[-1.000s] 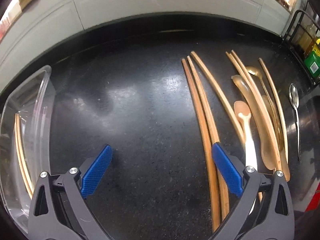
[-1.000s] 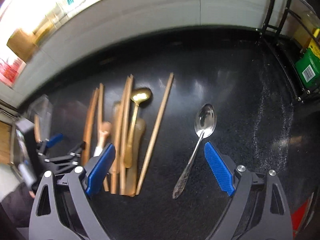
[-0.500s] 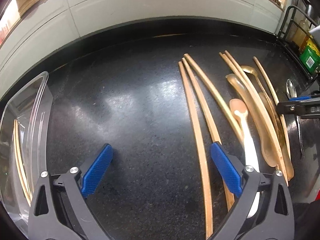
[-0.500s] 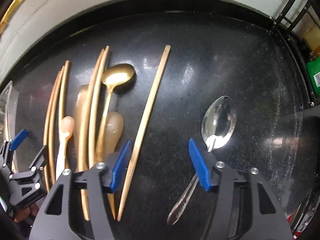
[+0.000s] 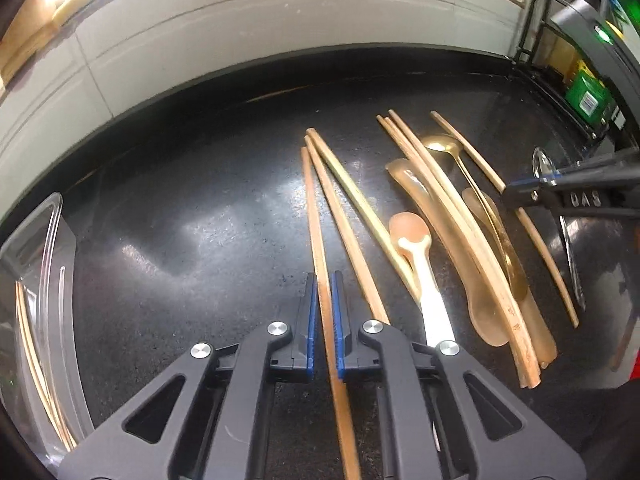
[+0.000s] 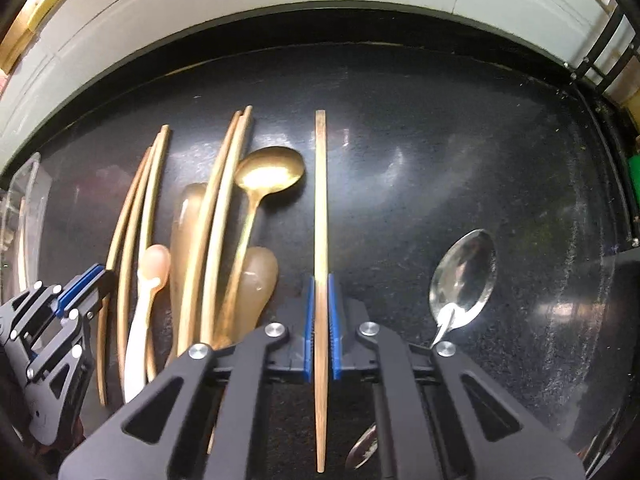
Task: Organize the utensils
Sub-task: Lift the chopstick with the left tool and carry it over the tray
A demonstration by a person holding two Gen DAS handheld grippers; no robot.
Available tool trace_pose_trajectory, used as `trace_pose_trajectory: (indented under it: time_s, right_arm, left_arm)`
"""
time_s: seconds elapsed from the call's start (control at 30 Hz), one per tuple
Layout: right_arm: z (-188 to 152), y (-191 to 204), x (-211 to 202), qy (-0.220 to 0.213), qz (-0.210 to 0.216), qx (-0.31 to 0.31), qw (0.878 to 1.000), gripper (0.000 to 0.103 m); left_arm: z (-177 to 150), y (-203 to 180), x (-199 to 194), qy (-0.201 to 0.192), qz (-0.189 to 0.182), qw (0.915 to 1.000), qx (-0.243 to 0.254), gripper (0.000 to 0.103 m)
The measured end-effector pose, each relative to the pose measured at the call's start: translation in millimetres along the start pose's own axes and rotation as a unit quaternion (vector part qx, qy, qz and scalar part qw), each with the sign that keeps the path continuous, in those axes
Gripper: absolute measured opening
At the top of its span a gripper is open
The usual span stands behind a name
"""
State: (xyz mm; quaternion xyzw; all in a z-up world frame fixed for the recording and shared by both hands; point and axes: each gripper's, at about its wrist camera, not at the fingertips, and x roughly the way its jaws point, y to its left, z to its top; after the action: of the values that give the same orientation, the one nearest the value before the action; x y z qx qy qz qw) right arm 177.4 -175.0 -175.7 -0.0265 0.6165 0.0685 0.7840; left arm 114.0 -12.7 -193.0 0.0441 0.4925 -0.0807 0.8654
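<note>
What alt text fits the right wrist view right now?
The right gripper is shut on a lone wooden chopstick lying on the black counter. A silver spoon lies to its right; more chopsticks and spoons lie to its left.

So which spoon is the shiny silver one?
The silver spoon lying alone on the far right of the black counter, apart from the pile. The other spoons are gold, pinkish or see-through amber.
</note>
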Motion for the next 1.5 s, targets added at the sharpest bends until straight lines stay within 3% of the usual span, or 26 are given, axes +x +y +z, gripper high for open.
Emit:
trace_pose_trajectory:
  time_s: [0.13, 0.33, 0.53, 0.73, 1.13, 1.5]
  right_arm:
    - [-2.2, -1.2, -14.5, -0.012, 0.011, -0.003, 1.000, 0.007]
    - [-4.9, -2.0, -59.7, -0.060, 0.020, -0.014, 0.998, 0.007]
    - [-30.7, 1.8, -131.2, -0.130, 0.037, -0.027, 0.990, 0.008]
    - [-63.2, -1.2, -179.3, -0.172, 0.044, -0.037, 0.983, 0.008]
    - [-106.4, 7.4, -211.0, -0.189, 0.053, -0.055, 0.979, 0.008]
    - [-104.2, 54.1, -218.2, -0.188, 0.069, -0.101, 0.975, 0.008]
  left_arm:
    - [9.0, 6.1, -8.3, 0.004, 0.007, 0.9998, -0.017, 0.006]
    - [20.3, 2.9, -50.7, -0.016, 0.019, 0.9993, -0.027, 0.006]
    - [26.3, -2.5, -112.1, -0.045, 0.028, 0.9976, -0.044, 0.006]
    - [25.7, -12.4, -166.4, -0.067, 0.043, 0.9948, -0.063, 0.006]
    - [-6.9, -19.1, -210.7, -0.077, 0.057, 0.9912, -0.092, 0.006]
    - [-32.5, 18.1, -236.3, -0.083, 0.092, 0.9822, -0.141, 0.006]
